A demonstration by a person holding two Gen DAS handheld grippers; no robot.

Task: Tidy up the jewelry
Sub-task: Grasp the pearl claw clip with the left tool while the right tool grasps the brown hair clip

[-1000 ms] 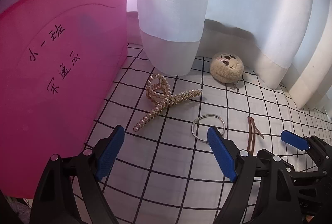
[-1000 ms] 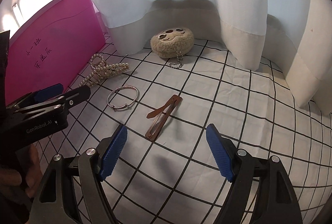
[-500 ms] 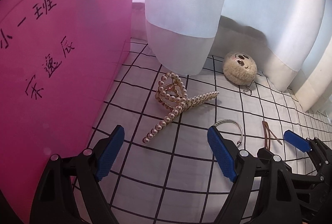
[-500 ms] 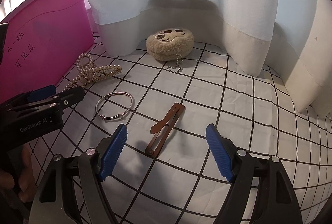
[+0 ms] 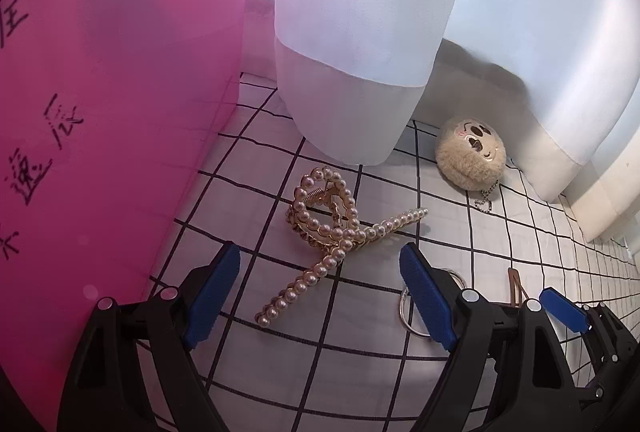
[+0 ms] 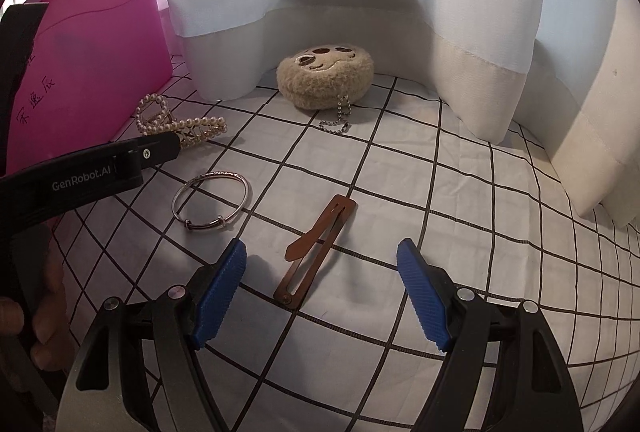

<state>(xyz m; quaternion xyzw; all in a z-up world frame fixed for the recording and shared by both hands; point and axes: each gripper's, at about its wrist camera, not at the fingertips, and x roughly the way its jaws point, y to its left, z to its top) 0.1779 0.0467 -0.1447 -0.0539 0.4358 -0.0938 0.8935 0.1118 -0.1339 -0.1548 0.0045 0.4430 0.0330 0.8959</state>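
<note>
A pearl hair claw [image 5: 336,232] lies on the checked cloth, its lower end between the open jaws of my left gripper [image 5: 320,296]. It also shows in the right wrist view [image 6: 176,122]. A silver bangle [image 6: 212,200] lies to its right, partly hidden behind the left gripper's right finger [image 5: 424,296]. A brown snap hair clip [image 6: 316,244] lies just ahead of my open, empty right gripper [image 6: 320,296], its near end between the pads. The left gripper's finger crosses the right wrist view [image 6: 100,172].
A pink plastic box [image 5: 100,132] with handwritten characters stands close on the left. A beige plush keychain [image 6: 326,78] with a ball chain lies at the back. White curtain folds [image 5: 360,32] hang down onto the cloth [image 6: 480,232] behind everything.
Both grippers have moved forward and lower. The pearl claw has come between the left jaws and the brown clip close to the right jaws. Both stay open.
</note>
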